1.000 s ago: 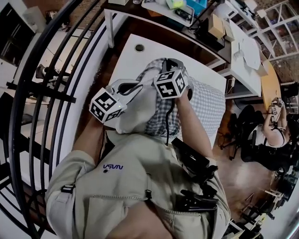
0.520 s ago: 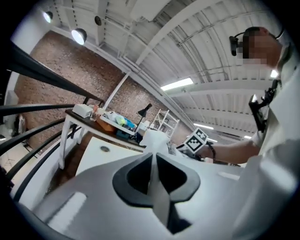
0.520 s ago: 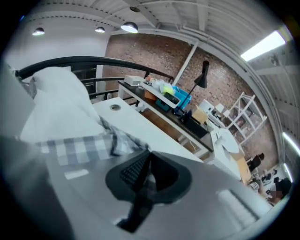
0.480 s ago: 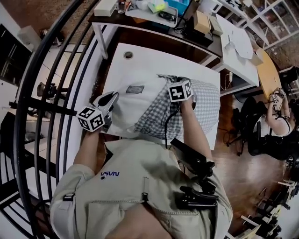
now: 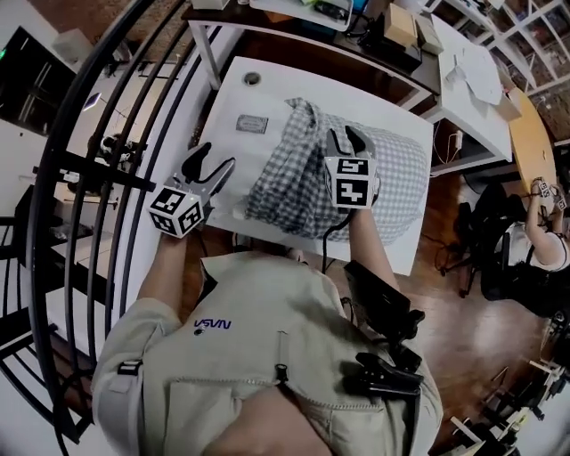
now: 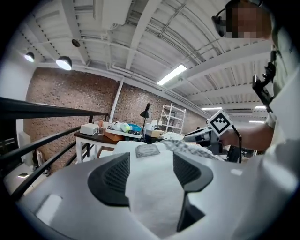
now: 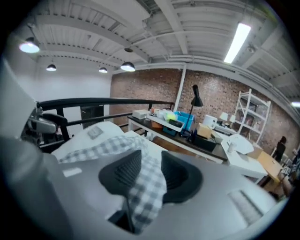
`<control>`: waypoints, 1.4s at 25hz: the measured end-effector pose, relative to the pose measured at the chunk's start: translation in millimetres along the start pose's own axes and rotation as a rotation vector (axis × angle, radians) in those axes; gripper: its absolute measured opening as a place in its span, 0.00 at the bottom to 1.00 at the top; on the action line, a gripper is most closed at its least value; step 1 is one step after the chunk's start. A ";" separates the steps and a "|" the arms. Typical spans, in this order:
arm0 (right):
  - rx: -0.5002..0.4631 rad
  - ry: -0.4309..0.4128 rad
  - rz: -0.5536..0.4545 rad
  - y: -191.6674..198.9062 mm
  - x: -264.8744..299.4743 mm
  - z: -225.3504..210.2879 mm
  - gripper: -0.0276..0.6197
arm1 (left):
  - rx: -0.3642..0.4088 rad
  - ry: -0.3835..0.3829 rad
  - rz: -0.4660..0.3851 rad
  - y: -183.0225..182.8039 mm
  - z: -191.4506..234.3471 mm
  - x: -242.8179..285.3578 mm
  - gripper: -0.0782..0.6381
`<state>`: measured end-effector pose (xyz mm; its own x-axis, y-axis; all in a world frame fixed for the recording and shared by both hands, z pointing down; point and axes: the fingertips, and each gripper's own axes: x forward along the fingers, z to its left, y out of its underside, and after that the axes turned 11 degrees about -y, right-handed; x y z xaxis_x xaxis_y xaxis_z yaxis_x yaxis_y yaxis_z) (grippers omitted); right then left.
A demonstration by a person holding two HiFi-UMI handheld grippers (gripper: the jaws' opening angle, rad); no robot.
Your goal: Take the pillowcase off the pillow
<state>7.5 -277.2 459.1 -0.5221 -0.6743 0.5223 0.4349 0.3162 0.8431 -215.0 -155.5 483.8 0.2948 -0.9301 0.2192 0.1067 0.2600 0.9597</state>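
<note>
The white pillow (image 5: pixel 250 157) lies on the white table (image 5: pixel 233 89), its grey label (image 5: pixel 252 124) facing up. The grey checked pillowcase (image 5: pixel 397 175) covers its right part and is bunched toward the middle. My left gripper (image 5: pixel 216 160) is at the pillow's bare left end. Its jaws have just been opening, and white pillow fabric (image 6: pixel 151 187) lies between the pads without being pinched. My right gripper (image 5: pixel 346 138) is over the checked cloth. Its jaws have just been opening too, and a fold of pillowcase (image 7: pixel 149 180) hangs loosely between them.
A black railing (image 5: pixel 98 169) curves along the left of the table. A cluttered desk (image 5: pixel 356 22) stands behind it, and another white table (image 5: pixel 476 76) at the back right. A seated person (image 5: pixel 545 240) and an office chair (image 5: pixel 485 258) are at the far right.
The pillow, held up near my chest before, now lies on the table. Both grippers have let go of the fabric. The left one moved left and the right one moved right.
</note>
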 end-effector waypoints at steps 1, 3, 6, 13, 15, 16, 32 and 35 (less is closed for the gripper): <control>0.007 -0.027 -0.027 0.8 -11.2 11.0 0.25 | 0.022 -0.007 0.010 4.4 -10.4 -8.4 0.48; 0.017 -0.095 -0.066 5.7 -32.3 36.6 0.25 | 0.072 -0.015 0.046 18.8 -32.3 -23.0 0.49; 0.016 -0.202 -0.080 17.8 -53.5 78.2 0.25 | 0.109 -0.035 0.104 43.7 -54.0 -39.5 0.49; 0.044 -0.314 0.035 77.3 -78.8 163.9 0.25 | 0.108 -0.087 0.188 96.7 -42.0 -63.6 0.49; 0.062 -0.324 0.091 95.6 -78.5 184.3 0.25 | 0.134 -0.056 0.230 111.5 -36.4 -56.2 0.50; 0.072 -0.325 0.126 105.8 -75.9 194.8 0.25 | 0.154 -0.032 0.253 118.6 -36.4 -51.2 0.53; -0.110 0.266 0.175 113.2 -114.6 114.8 0.06 | 0.245 0.052 0.062 16.2 -31.4 -42.3 0.13; -0.096 0.340 0.223 132.9 -142.3 73.7 0.06 | 0.183 0.046 0.072 19.1 -20.3 -47.3 0.13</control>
<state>85.6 -90.1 506.3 -0.1427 -0.7831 0.6053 0.5849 0.4266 0.6898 -207.6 -101.3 488.2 0.3393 -0.8969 0.2838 -0.0896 0.2695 0.9588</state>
